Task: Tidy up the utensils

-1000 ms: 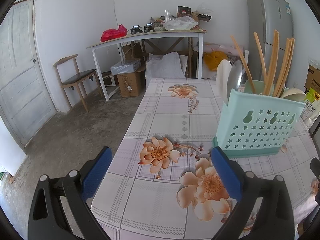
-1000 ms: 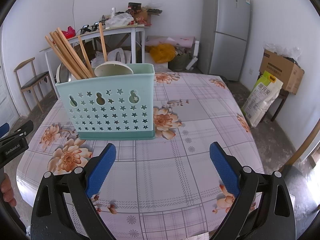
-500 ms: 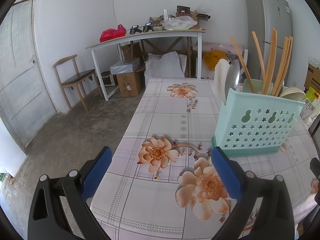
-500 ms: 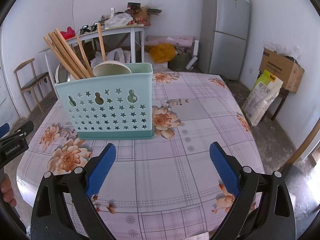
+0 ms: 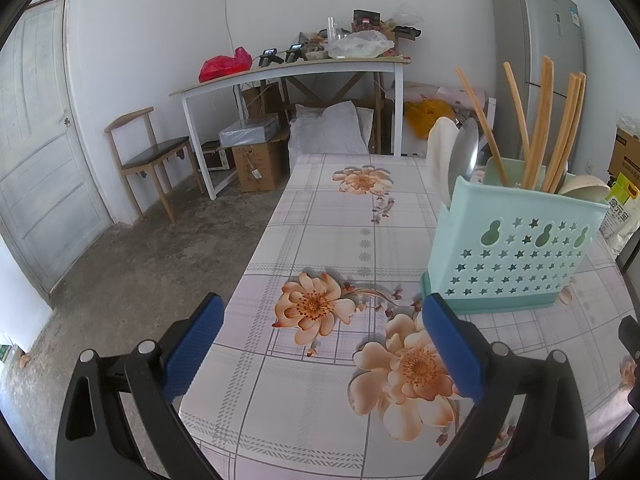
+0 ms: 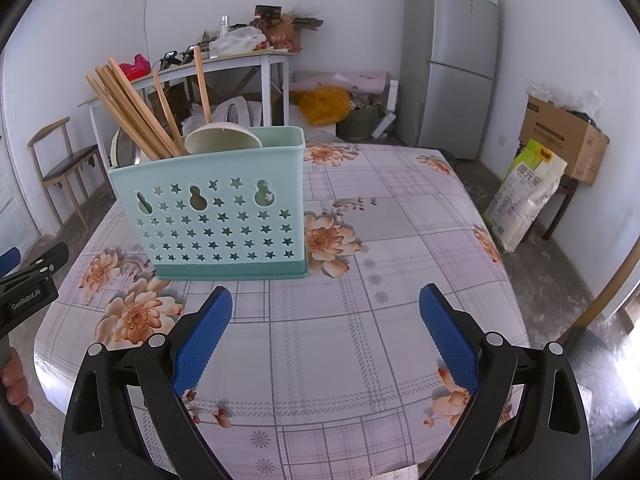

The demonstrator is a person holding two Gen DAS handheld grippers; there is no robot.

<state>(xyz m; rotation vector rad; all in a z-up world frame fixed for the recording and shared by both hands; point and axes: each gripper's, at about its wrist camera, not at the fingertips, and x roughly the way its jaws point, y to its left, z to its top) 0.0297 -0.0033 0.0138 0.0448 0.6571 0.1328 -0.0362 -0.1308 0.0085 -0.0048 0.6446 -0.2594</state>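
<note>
A mint-green utensil caddy (image 5: 516, 248) (image 6: 224, 216) with star cut-outs stands upright on the floral tablecloth (image 5: 344, 240) (image 6: 400, 248). Several wooden chopsticks (image 5: 540, 128) (image 6: 132, 112) lean out of it. Spoons (image 5: 452, 160) stick up at one end and a cream bowl-shaped ladle head (image 6: 222, 140) rests at its rim. My left gripper (image 5: 320, 344) is open over the table's near-left corner, left of the caddy, with nothing in it. Open too and holding nothing, my right gripper (image 6: 324, 328) hangs in front of the caddy.
A white side table (image 5: 288, 76) with clutter, a wooden chair (image 5: 148, 156) and boxes stand behind at the left. A grey fridge (image 6: 452, 60), a cardboard box (image 6: 560, 136) and a rice bag (image 6: 524, 196) are at the right. The left gripper's body (image 6: 28, 288) and a hand show at the right wrist view's left edge.
Both views have shifted only slightly; the caddy sits a touch differently in frame. Both grippers stay open and hold nothing.
</note>
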